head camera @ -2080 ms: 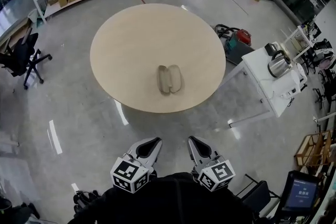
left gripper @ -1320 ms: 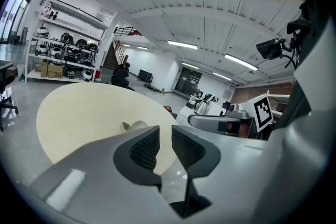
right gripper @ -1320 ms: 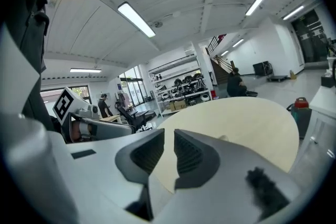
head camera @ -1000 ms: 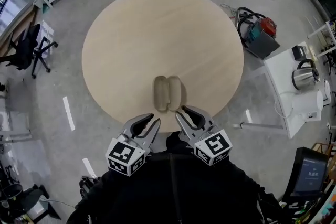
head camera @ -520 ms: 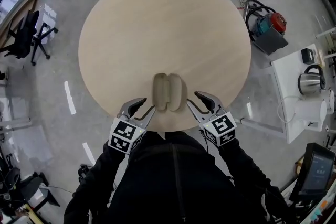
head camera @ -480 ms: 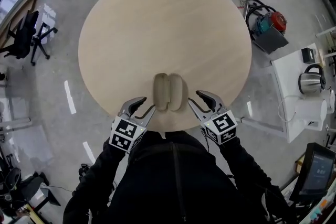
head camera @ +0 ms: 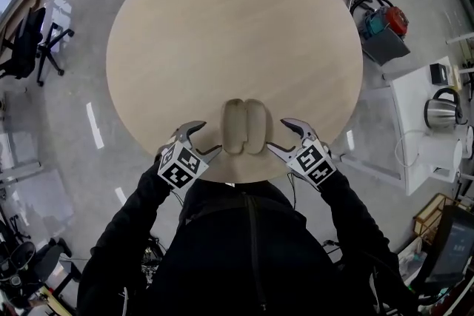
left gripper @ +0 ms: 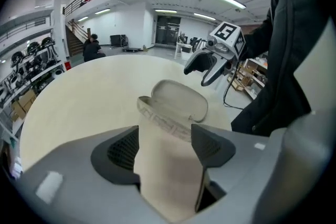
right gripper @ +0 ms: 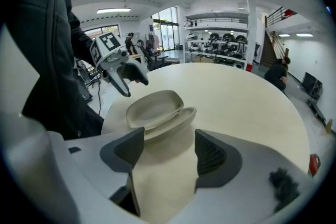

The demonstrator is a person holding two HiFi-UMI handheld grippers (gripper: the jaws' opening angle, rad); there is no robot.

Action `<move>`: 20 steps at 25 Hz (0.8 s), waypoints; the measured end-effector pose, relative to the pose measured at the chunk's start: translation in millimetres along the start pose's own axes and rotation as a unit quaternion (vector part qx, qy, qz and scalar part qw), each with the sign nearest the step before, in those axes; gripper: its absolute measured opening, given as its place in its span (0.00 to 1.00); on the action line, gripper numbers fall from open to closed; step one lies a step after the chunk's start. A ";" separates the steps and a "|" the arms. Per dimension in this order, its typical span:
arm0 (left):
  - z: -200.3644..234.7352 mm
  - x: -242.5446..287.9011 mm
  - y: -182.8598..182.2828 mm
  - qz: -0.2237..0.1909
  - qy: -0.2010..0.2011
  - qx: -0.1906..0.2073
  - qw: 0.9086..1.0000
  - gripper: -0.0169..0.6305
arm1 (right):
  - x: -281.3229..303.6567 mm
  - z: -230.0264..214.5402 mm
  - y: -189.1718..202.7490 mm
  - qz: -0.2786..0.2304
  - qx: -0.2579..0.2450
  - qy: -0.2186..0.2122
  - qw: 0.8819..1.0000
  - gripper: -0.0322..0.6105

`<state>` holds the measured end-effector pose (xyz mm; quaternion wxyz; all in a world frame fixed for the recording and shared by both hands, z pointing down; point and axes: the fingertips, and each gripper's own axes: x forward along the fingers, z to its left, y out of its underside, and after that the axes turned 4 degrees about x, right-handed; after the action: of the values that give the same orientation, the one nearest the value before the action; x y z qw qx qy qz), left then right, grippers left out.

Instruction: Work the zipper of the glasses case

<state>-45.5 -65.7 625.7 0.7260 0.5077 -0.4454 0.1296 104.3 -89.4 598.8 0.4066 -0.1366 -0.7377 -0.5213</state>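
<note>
Left gripper [head camera: 204, 138] — tilted down, just left of glasses case [head camera: 244, 126]; jaws apart, just opening, empty | right gripper [head camera: 278, 135] — tilted down, just right of case; jaws wide, just opening, empty

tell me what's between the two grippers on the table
The glasses case, lying open on the table, sits between the left gripper and right gripper in the head view. Both grippers' jaws have just been opening, with nothing held between them.
</note>
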 end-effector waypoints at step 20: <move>6.0 42.1 15.5 0.084 0.070 0.193 0.975 0.51 | 35.9 -4.8 28.9 0.084 -0.198 -0.057 0.975 0.51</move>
<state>-34.5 -74.9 668.6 0.6302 0.5884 -0.4013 0.3091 102.0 -89.5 645.0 0.3708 -0.3053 -0.6280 -0.6122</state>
